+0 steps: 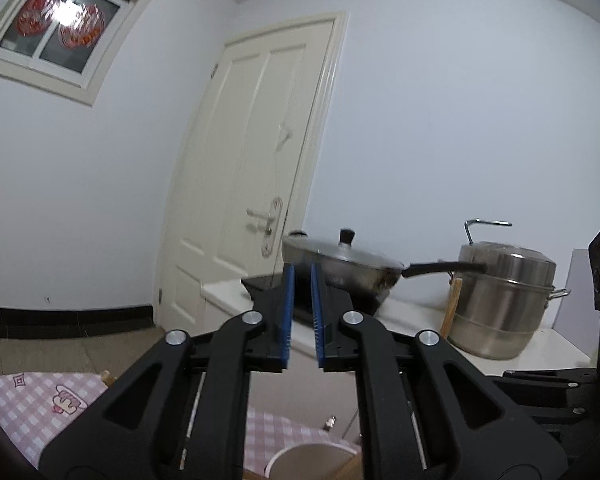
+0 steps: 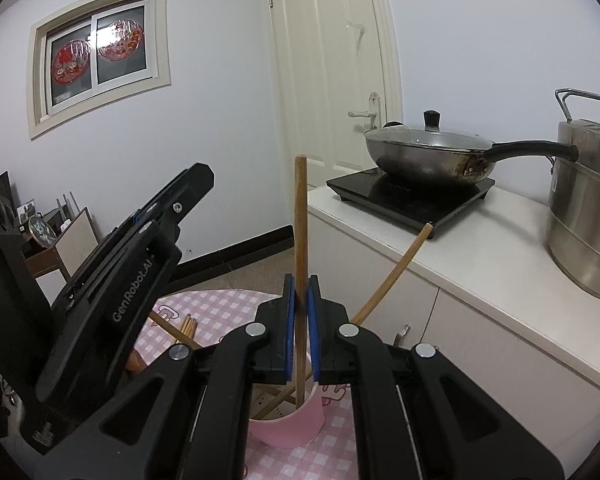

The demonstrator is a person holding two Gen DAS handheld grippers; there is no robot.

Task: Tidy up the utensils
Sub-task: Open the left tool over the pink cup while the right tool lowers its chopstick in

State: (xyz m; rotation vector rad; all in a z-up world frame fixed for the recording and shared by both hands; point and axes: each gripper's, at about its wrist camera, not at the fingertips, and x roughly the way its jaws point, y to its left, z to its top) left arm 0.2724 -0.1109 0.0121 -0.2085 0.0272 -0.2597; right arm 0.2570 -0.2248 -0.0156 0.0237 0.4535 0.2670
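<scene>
My right gripper (image 2: 301,285) is shut on an upright wooden utensil handle (image 2: 300,208) whose lower end stands inside a pink cup (image 2: 288,420) on the checkered tablecloth. A second wooden handle (image 2: 396,272) leans out of the cup toward the counter. Several wooden chopsticks (image 2: 188,326) lie on the cloth left of the cup. My left gripper (image 1: 303,276) points level over the cup's rim (image 1: 312,456), its blue pads a narrow gap apart with nothing between them. It also shows at the left of the right wrist view (image 2: 198,178). A wooden handle tip (image 1: 451,308) rises in front of the steel pot.
A white counter (image 2: 480,264) stands right of the table, bearing a black induction cooktop (image 2: 404,196) with a lidded wok (image 2: 428,152) and a tall steel steamer pot (image 2: 584,216). A closed door (image 2: 332,64) is behind. The pink checkered tablecloth (image 2: 220,304) covers the round table.
</scene>
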